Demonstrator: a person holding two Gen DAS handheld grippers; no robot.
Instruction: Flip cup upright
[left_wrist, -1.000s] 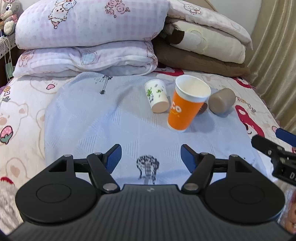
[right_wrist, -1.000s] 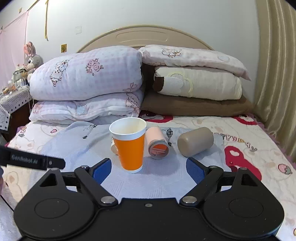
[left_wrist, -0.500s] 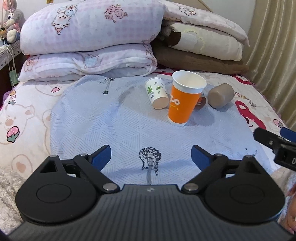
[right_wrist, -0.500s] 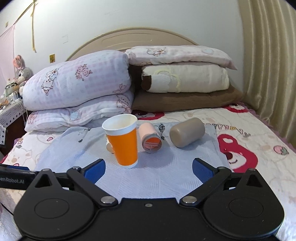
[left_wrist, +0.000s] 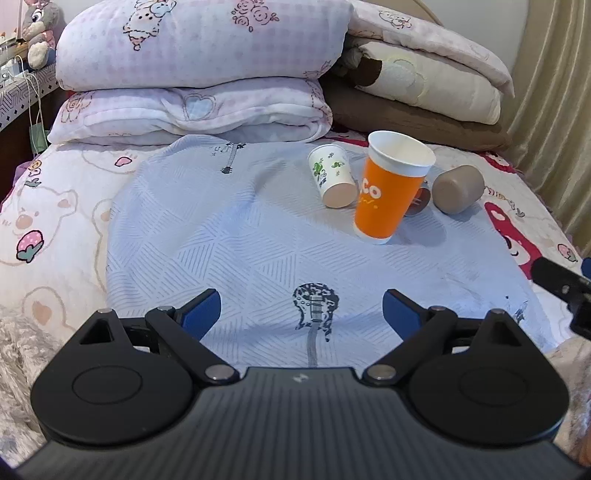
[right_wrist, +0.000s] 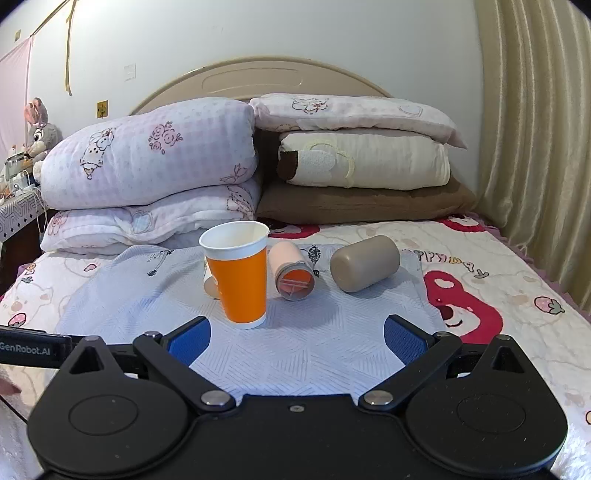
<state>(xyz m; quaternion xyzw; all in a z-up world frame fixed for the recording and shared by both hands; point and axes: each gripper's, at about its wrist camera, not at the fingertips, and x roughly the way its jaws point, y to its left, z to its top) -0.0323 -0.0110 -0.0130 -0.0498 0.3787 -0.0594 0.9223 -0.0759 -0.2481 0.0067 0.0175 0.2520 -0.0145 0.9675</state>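
Observation:
An orange paper cup (left_wrist: 388, 192) (right_wrist: 240, 277) stands upright on the pale blue cloth (left_wrist: 258, 251) (right_wrist: 314, 343). A white cup with green print (left_wrist: 332, 177) lies on its side left of it; in the right wrist view only its base (right_wrist: 211, 285) peeks out behind the orange cup. A pink cup (right_wrist: 291, 271) and a taupe cup (left_wrist: 458, 188) (right_wrist: 364, 262) lie on their sides to the right. My left gripper (left_wrist: 301, 308) is open and empty, well short of the cups. My right gripper (right_wrist: 297, 338) is open and empty, near the orange cup.
Stacked pillows and quilts (left_wrist: 207, 66) (right_wrist: 351, 162) fill the back of the bed. A curtain (right_wrist: 535, 129) hangs at the right. A bedside stand with a plush toy (right_wrist: 37, 129) is at the left. The right gripper's body (left_wrist: 565, 288) shows at the left view's right edge.
Both grippers have drawn back from the cups and their jaws have opened wider. The cups have not moved.

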